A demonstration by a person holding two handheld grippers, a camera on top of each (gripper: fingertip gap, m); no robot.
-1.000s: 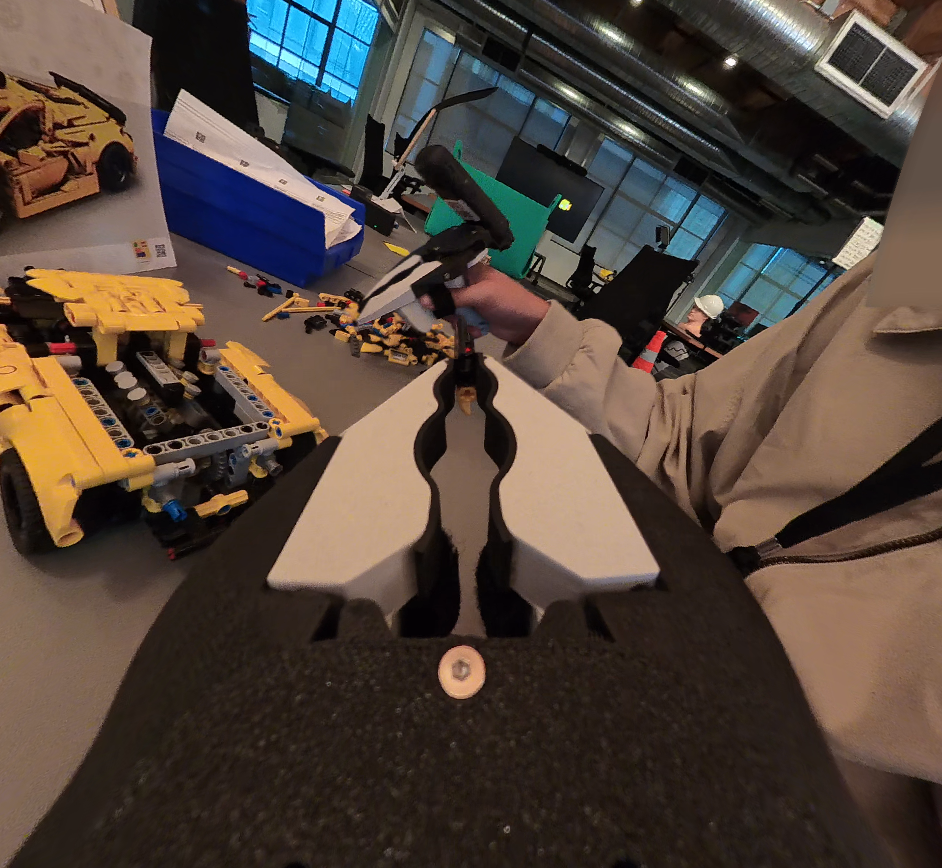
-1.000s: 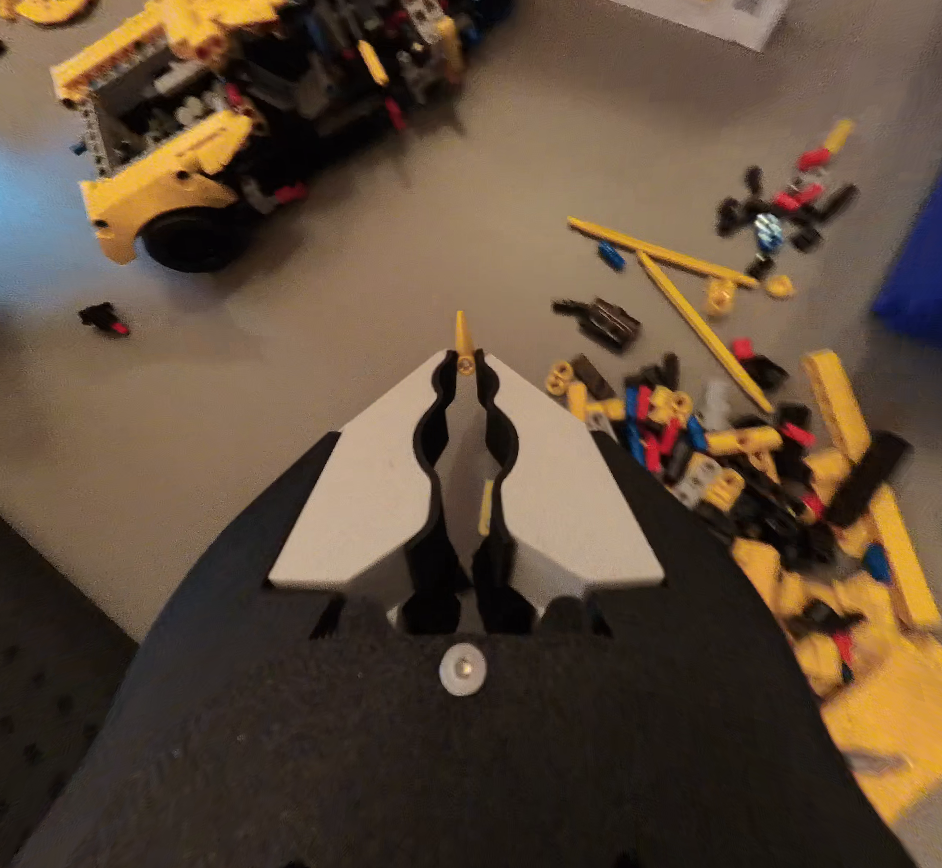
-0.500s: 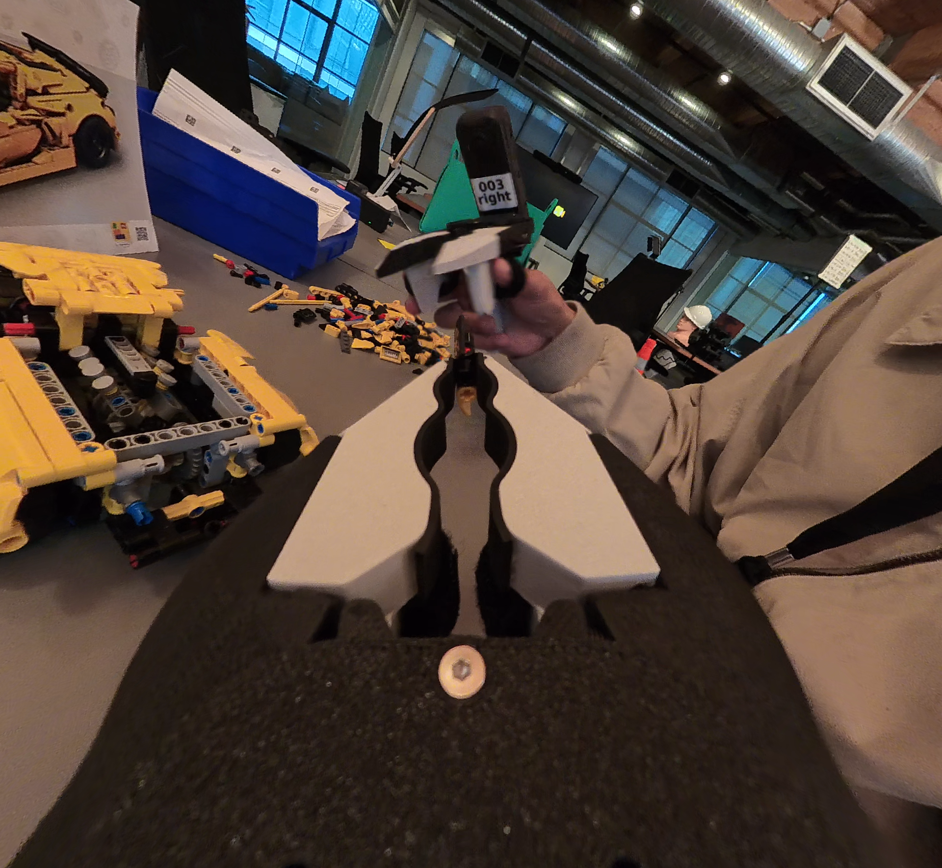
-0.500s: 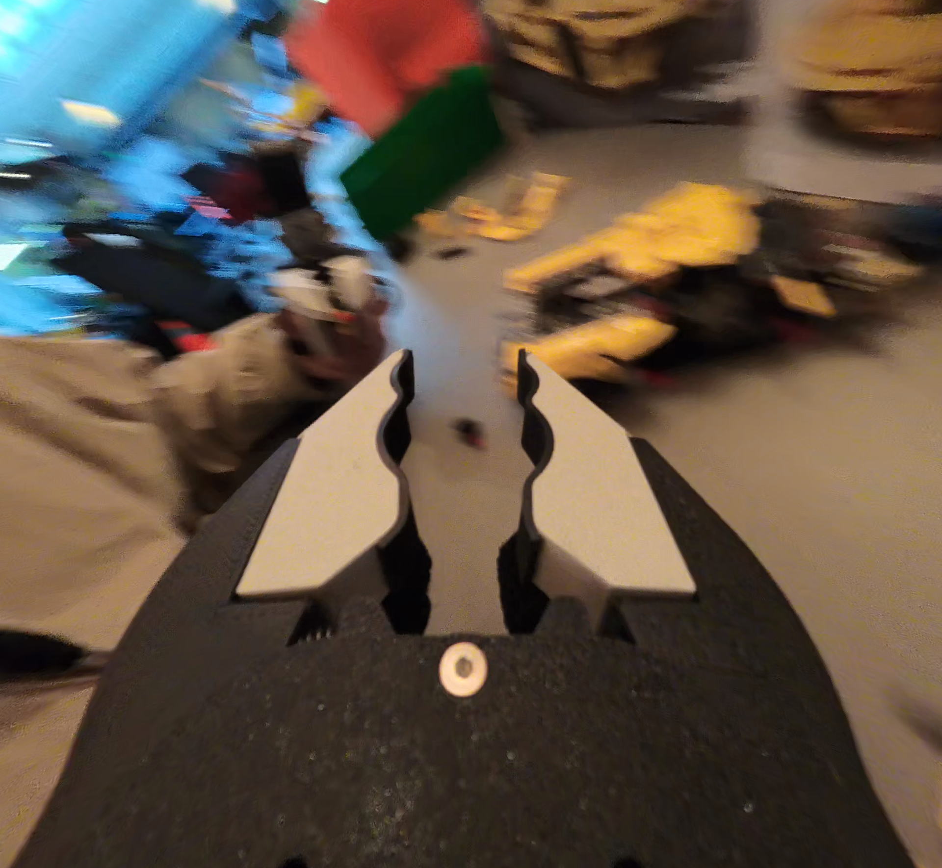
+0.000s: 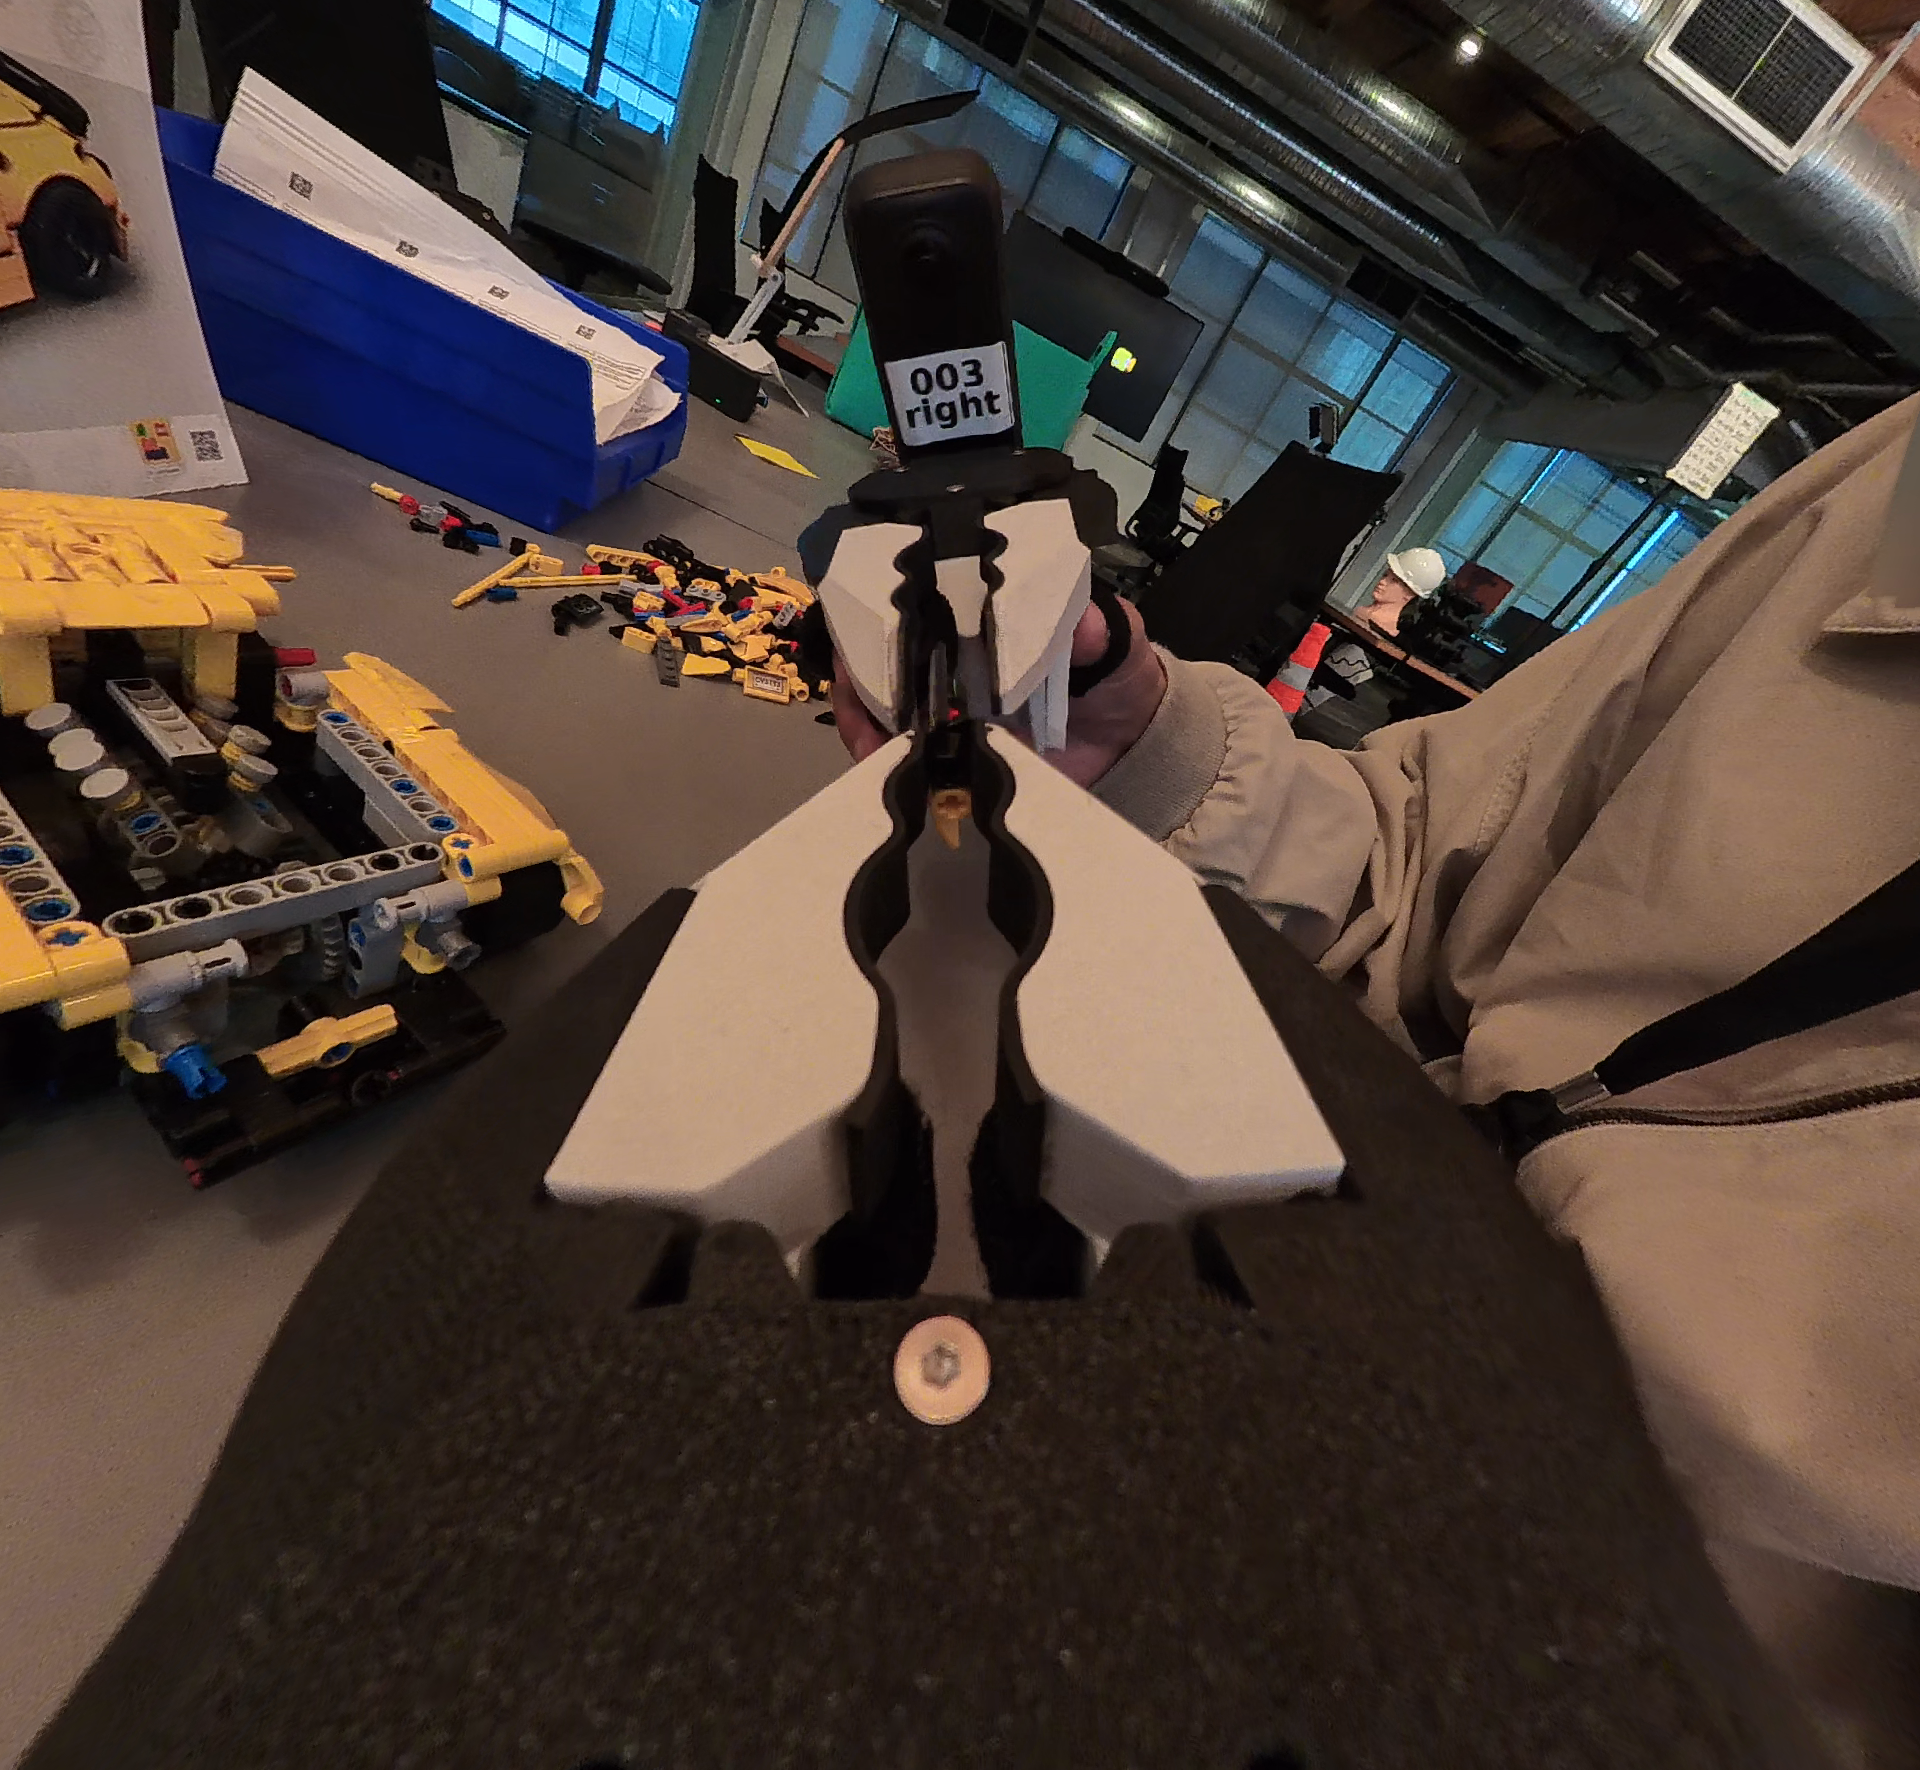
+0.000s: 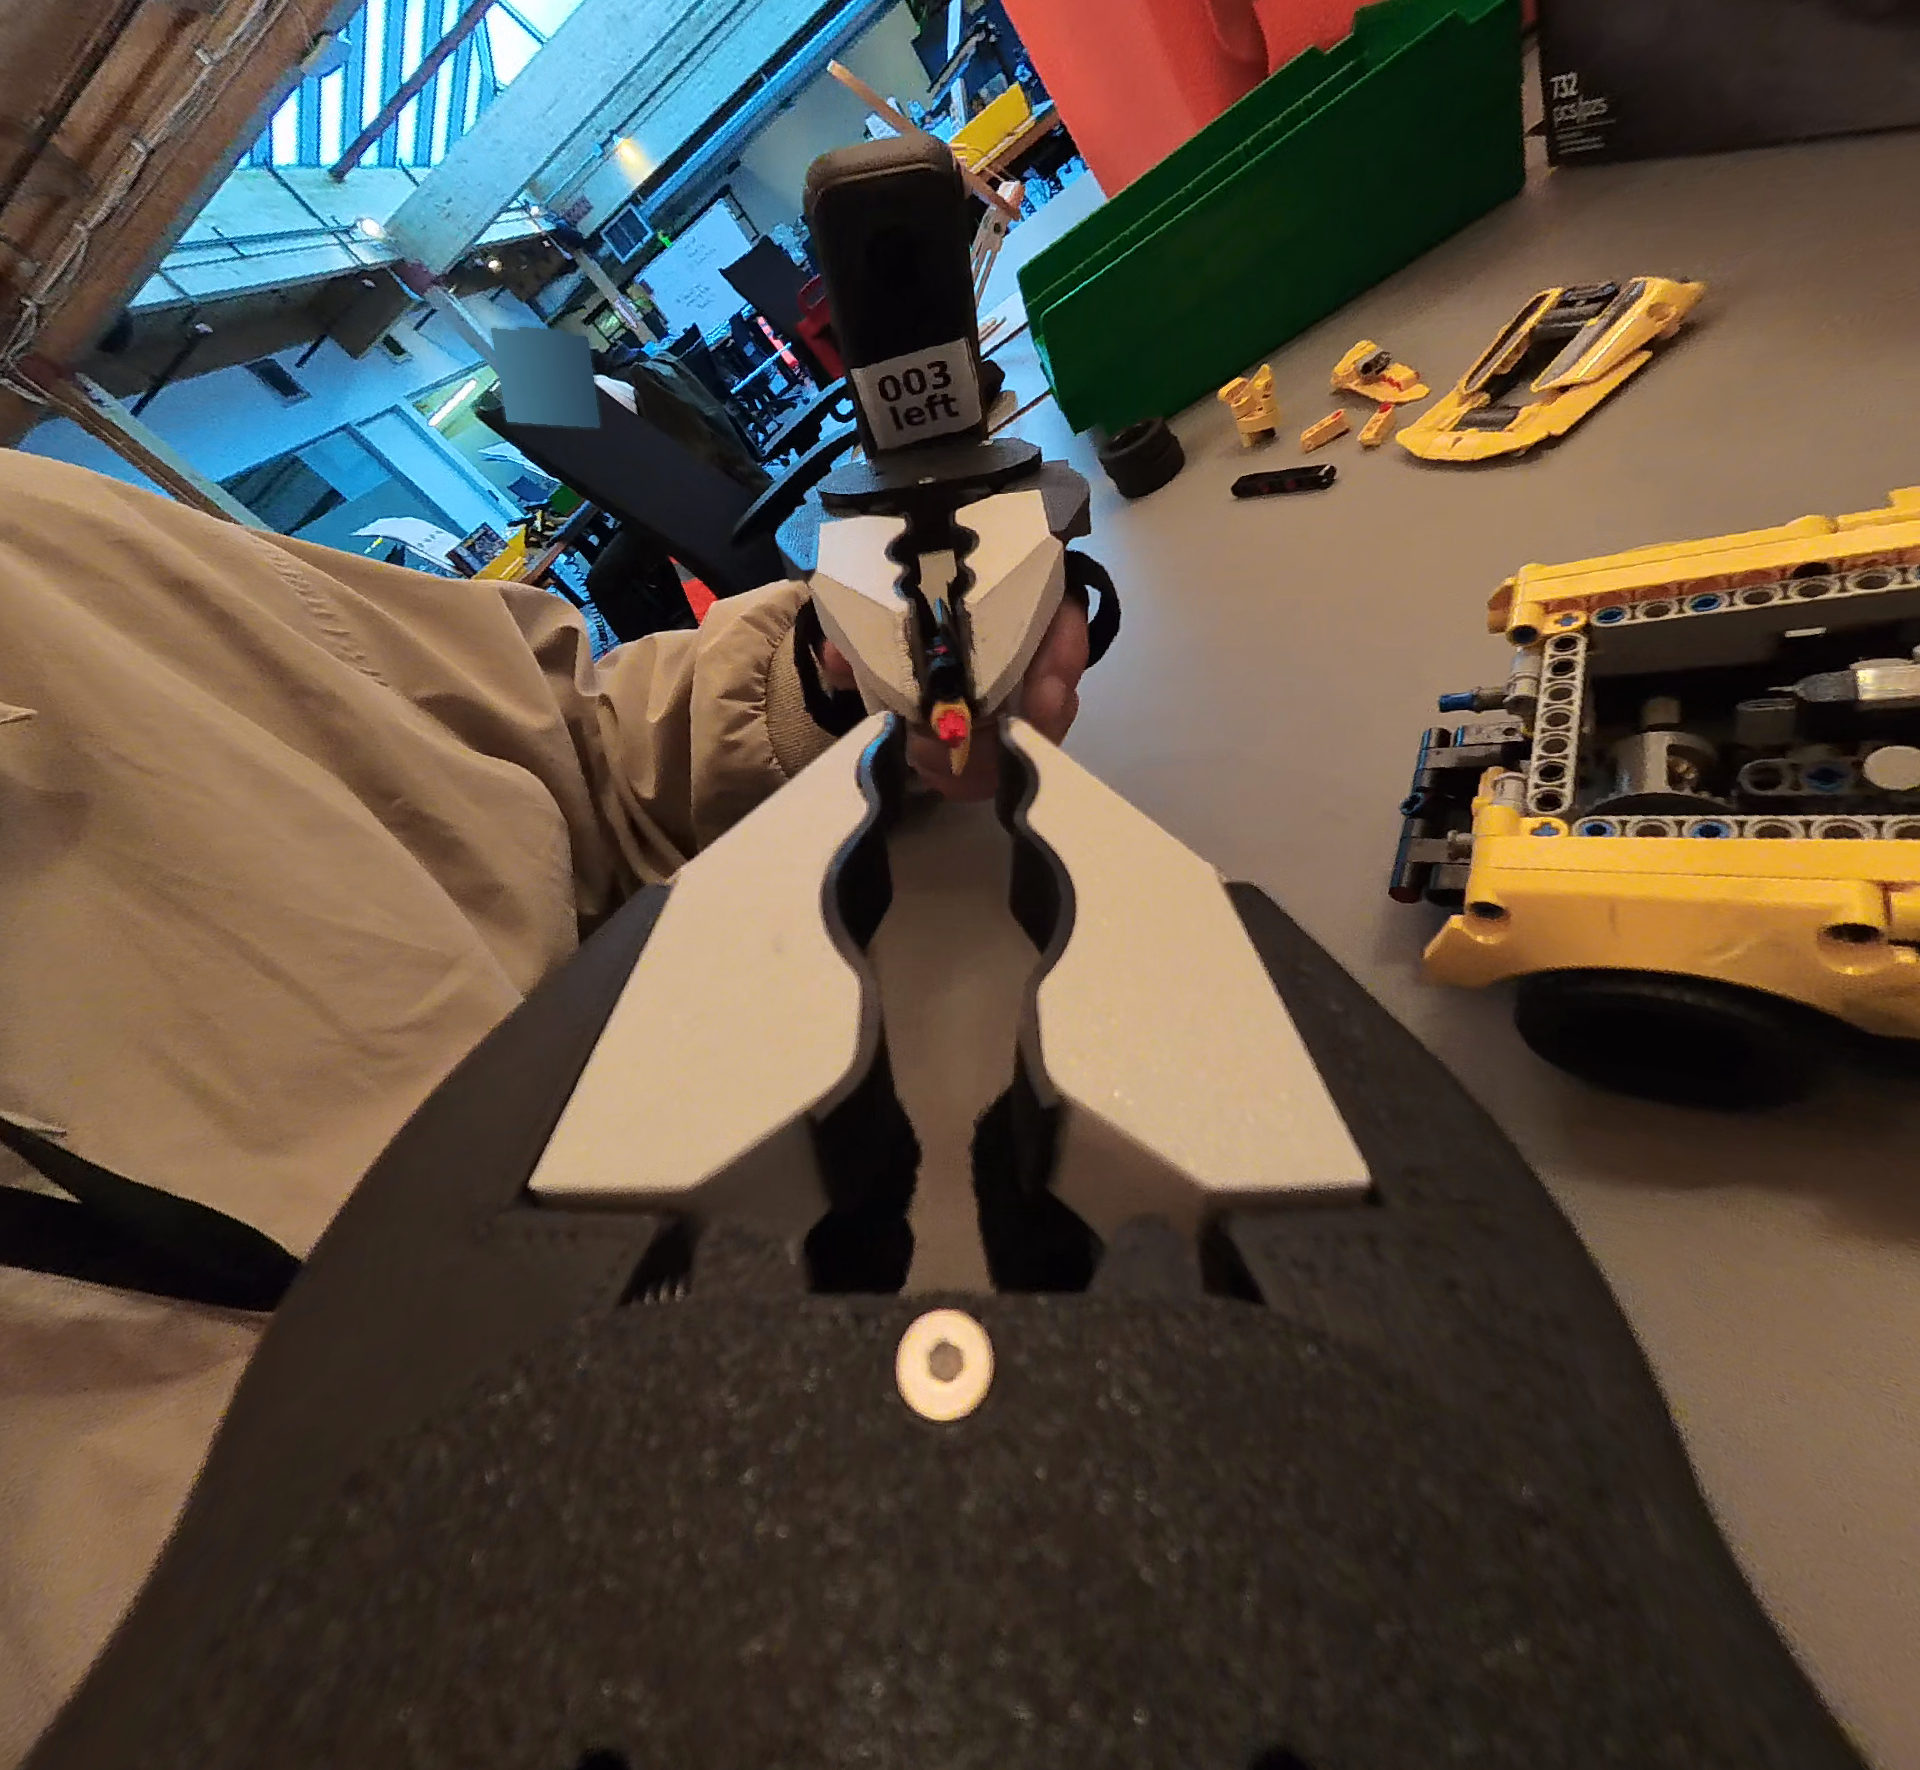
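My left gripper [image 5: 943, 749] is shut on a small black piece with a red pin and a yellow tip [image 5: 948, 801], held above the grey table. My right gripper [image 6: 945, 728] points straight at it, tip to tip. Its jaws stand partly open on either side of the piece's yellow and red end [image 6: 952, 733], with a gap to each finger. In the left wrist view the right gripper [image 5: 940, 681] faces me, held by a hand in a beige sleeve. In the right wrist view the left gripper [image 6: 940, 671] faces me the same way.
A half-built yellow car model [image 5: 260, 837] stands on the table and also shows in the right wrist view [image 6: 1714, 837]. A pile of loose pieces [image 5: 707, 608] lies before a blue bin [image 5: 395, 349]. A green bin [image 6: 1299, 245], a yellow body panel [image 6: 1548, 359] and a tyre [image 6: 1143, 458] lie farther off. Left and right tips are no more than a few centimetres apart.
My right gripper swung up from above the loose pieces to face the left gripper. It was shut on a small yellow piece, opened wide without it, and now stands narrower. The left gripper kept its hold.
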